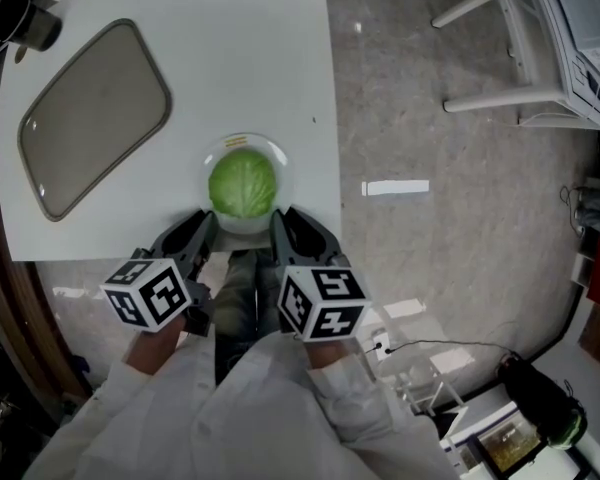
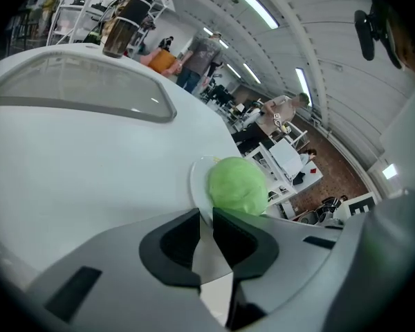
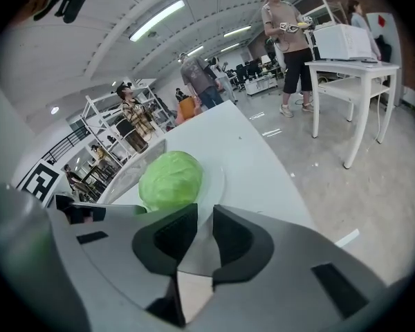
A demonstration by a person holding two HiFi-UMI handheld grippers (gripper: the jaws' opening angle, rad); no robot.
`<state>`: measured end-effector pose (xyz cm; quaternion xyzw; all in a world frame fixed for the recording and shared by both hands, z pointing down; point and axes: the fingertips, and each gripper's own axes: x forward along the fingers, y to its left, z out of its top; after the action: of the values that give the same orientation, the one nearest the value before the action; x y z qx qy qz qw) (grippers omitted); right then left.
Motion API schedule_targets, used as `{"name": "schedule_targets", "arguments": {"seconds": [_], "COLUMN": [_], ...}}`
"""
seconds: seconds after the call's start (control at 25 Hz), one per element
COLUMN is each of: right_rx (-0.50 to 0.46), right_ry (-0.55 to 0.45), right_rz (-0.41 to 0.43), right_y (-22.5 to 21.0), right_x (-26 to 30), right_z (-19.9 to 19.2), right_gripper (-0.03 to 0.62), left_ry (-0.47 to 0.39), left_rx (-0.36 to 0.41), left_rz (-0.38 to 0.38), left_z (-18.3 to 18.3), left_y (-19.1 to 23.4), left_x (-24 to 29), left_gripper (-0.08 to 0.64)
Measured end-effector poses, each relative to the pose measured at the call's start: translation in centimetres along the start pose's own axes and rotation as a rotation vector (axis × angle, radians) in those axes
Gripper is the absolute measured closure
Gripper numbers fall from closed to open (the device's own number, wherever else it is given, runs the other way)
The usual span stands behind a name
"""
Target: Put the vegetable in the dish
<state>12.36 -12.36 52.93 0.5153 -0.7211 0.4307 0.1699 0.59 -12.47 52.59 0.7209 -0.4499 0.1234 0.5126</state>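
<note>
Here, up close: a narrow slit between the jaws of the left gripper [image 2: 206, 216], nothing pinched. Same narrow slit on the right gripper [image 3: 205, 214], apparently empty too. Just beyond both sets of tips and between them, a green cabbage [image 1: 243, 184] sitting in the white dish [image 1: 281, 158] on the white table [image 1: 250, 48]. Farther out past the left jaws, a grey tray [image 1: 95, 113], well apart from the dish.

large open lab hall; ceiling strip lights [image 3: 155, 19]; shelving racks [image 3: 100, 120]; white worktables [image 3: 353, 68]
</note>
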Motion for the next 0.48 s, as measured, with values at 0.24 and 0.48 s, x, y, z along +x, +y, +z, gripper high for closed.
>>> {"name": "schedule_targets", "arguments": {"seconds": [0.24,0.48], "right_rx": [-0.047,-0.063], "right_ry": [-0.013,-0.018], "right_rz": [0.006,0.037], "right_y": [0.5,1.0], "right_x": [0.0,-0.1], "right_z": [0.6,0.8], "right_gripper": [0.517,0.518], "left_ry": [-0.020,-0.048], "left_rx": [0.009,0.017], "left_rz": [0.006,0.018], "left_z": [0.0,0.0], "left_y": [0.1,0.1], "left_x": [-0.2,-0.8], "left_gripper": [0.500,0.500]}}
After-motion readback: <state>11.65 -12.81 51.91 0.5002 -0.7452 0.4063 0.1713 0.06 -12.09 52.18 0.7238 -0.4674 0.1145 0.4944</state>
